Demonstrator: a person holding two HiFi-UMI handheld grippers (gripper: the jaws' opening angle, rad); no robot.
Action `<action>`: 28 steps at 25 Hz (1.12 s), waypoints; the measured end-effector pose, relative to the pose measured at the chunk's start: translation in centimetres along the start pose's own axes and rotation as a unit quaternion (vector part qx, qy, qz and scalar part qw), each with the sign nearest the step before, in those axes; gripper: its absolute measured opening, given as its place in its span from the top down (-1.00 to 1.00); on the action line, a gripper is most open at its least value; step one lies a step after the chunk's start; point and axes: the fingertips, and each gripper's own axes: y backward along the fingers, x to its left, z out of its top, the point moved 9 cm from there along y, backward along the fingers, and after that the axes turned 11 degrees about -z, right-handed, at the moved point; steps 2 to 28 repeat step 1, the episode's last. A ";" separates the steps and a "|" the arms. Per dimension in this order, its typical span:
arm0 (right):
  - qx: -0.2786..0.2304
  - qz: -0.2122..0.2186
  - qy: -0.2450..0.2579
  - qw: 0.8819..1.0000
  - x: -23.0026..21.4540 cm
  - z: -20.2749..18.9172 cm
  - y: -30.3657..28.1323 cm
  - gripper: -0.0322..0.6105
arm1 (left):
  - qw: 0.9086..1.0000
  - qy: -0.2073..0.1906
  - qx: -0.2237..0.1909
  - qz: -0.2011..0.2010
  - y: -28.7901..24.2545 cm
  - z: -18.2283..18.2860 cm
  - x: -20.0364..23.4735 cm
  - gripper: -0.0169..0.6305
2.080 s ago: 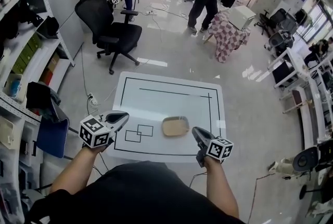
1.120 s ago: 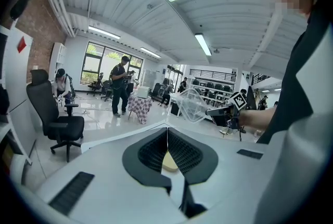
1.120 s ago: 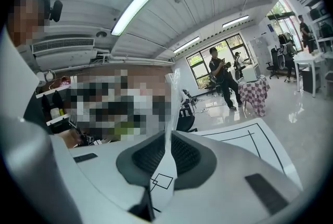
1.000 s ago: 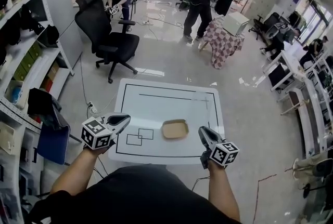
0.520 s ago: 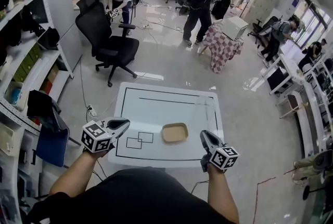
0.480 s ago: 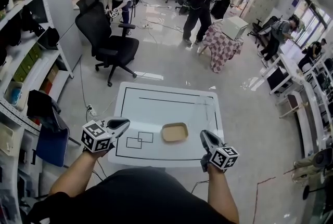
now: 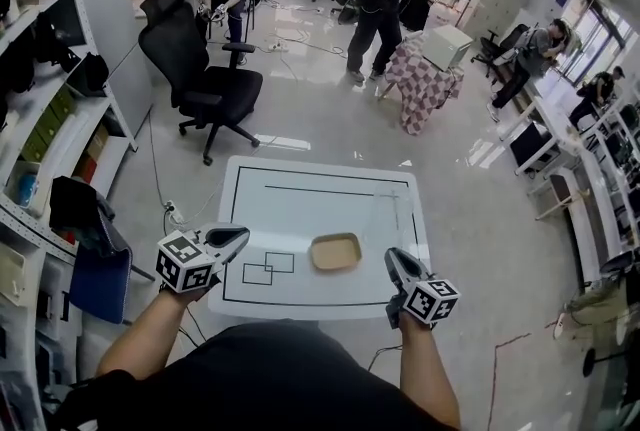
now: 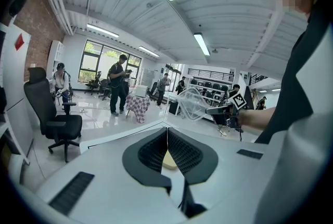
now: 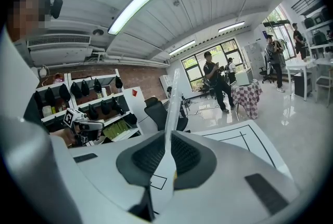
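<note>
1. One clear plastic lid (image 8: 193,104), pinched at its thin rim by the right gripper (image 9: 168,151), clamped shut on it; held upright in the air above the right near part of the white table (image 7: 300,204).
2. One left gripper (image 8: 167,141), pressed closed on nothing, poised over the table's near left edge.
3. One tan tray (image 7: 335,251), flat on the table between both grippers.
4. Two black-outlined rectangles (image 7: 268,262), printed just left of the tan tray.
5. Black-and-white square codes on each gripper's cube.
</note>
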 end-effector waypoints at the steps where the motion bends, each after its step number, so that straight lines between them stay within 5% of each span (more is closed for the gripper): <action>1: 0.000 0.000 -0.001 1.000 0.0 0.1 -0.1 0.74 | 1.000 0.000 0.000 0.000 0.0 0.0 0.1 0.88; 28: 0.000 0.000 -0.001 1.000 0.0 0.1 -0.1 0.74 | 1.000 0.000 0.000 0.000 0.0 0.0 0.1 0.88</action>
